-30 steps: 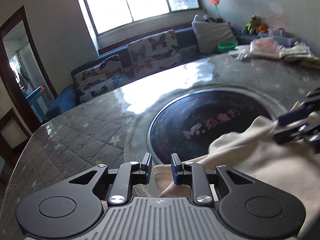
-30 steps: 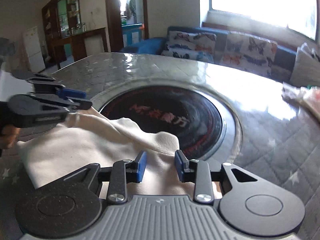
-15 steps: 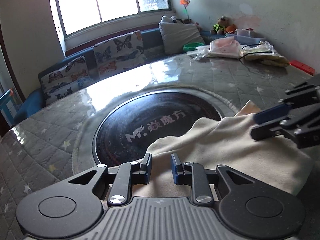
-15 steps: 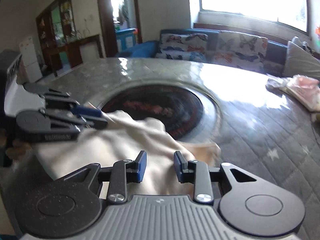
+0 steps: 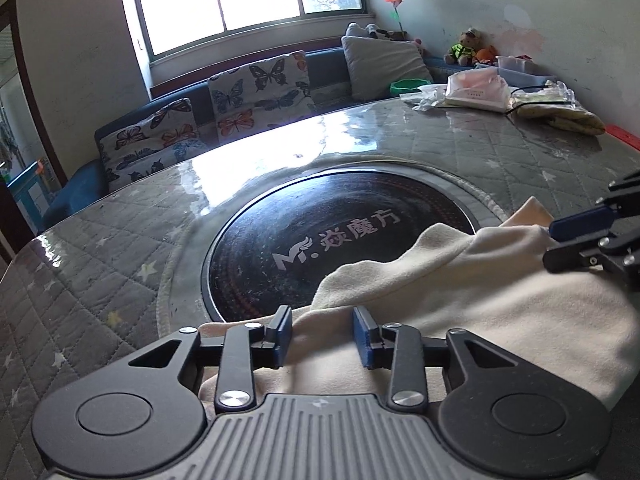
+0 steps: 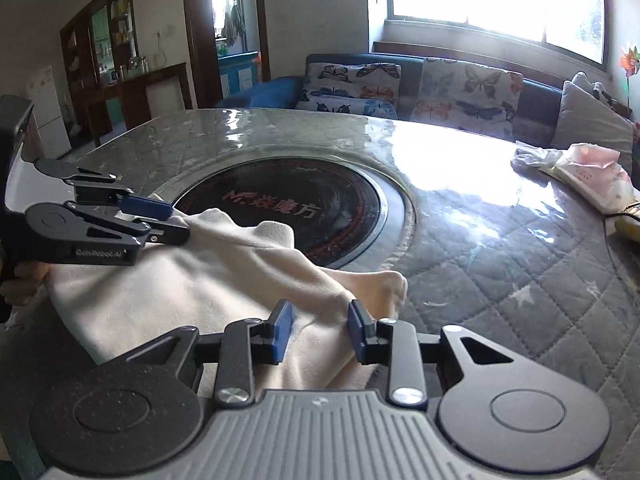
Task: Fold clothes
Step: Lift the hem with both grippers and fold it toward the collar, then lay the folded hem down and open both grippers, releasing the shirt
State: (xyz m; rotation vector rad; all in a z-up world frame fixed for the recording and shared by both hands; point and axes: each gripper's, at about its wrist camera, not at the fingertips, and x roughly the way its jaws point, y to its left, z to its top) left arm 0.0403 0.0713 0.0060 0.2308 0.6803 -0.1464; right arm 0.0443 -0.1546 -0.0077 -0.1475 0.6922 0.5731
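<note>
Centrally, soft cream fleece garment point(image 5: 460, 300) lies rumpled on the quilted, glossy bench point(image 5: 500, 152); left tool point(image 5: 322, 336) is opening around a fold, right tool point(image 6: 318, 332) narrowly straddles a ridge.

A white logo reading "Mr. 焱魔方" is showing on the black round plate point(image 5: 340, 248) set in the desk point(image 5: 100, 280); small lettering on the left claw point(image 6: 176, 224) is looking like "GenRobot.AI".

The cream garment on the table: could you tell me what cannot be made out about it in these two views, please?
- Cream garment, left wrist view: near edge hidden under the left hand-held gripper, whose jaws are opening.
- Right wrist view: near edge hidden under the right hand-held gripper.
- Its type: bunched folds hide the shape.
</note>
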